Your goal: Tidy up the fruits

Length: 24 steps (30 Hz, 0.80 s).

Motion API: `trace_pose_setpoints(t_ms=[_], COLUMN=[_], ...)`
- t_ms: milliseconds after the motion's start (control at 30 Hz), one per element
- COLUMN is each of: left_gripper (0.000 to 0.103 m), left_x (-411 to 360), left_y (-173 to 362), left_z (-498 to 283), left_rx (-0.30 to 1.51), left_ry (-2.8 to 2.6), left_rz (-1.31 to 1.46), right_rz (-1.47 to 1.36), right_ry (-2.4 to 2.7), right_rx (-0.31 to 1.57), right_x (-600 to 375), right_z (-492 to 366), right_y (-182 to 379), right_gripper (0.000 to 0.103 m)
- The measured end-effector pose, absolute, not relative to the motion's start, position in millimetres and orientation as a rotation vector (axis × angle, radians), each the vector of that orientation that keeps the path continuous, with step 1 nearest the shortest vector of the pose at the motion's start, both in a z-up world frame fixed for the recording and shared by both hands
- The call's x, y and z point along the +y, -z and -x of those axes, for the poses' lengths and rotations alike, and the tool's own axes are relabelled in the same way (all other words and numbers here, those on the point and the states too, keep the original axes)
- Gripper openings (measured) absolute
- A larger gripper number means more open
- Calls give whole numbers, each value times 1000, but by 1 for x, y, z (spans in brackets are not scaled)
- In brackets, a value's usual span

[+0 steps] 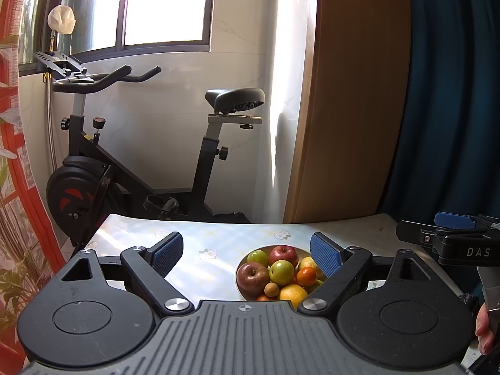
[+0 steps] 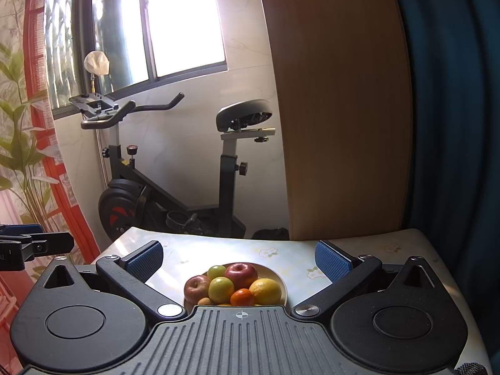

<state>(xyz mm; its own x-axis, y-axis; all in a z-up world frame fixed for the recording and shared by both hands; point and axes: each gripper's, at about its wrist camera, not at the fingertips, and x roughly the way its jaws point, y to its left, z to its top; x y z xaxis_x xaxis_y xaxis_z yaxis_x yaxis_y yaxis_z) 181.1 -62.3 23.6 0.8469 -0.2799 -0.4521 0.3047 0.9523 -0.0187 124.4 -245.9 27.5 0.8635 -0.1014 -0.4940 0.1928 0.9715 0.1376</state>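
Note:
A pale bowl (image 1: 242, 261) (image 2: 278, 276) heaped with fruit sits on the table. It holds two red apples (image 1: 252, 277) (image 2: 240, 275), green apples (image 1: 281, 272) (image 2: 221, 289), a small orange (image 1: 307, 275) (image 2: 242, 297), yellow citrus (image 1: 293, 293) (image 2: 265, 290) and a small tan fruit (image 1: 271, 289). My left gripper (image 1: 247, 254) is open and empty, above the table with the bowl between its fingers toward the right one. My right gripper (image 2: 239, 261) is open and empty, with the bowl centred between its fingers; its body shows at the right edge of the left view (image 1: 450, 237).
The table (image 1: 200, 240) (image 2: 290, 251) has a pale flowered cloth. Behind it stand an exercise bike (image 1: 125, 162) (image 2: 175, 181), a wooden panel (image 1: 350, 109) (image 2: 337, 109) and a dark blue curtain (image 1: 453, 93) (image 2: 453, 109). A red patterned curtain (image 1: 18, 203) hangs left.

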Motion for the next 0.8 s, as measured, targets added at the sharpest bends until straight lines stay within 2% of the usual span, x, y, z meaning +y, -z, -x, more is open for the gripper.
trace_pose_setpoints(t_ms=[800], left_gripper=[90], left_x=[-62], left_y=[-25], left_z=[-181], left_rx=[463], left_ry=[320], left_rz=[-52], right_rz=[-190], right_ry=[154], right_rx=[507], right_x=[-247], right_z=[-124], right_y=[-27], right_gripper=[103])
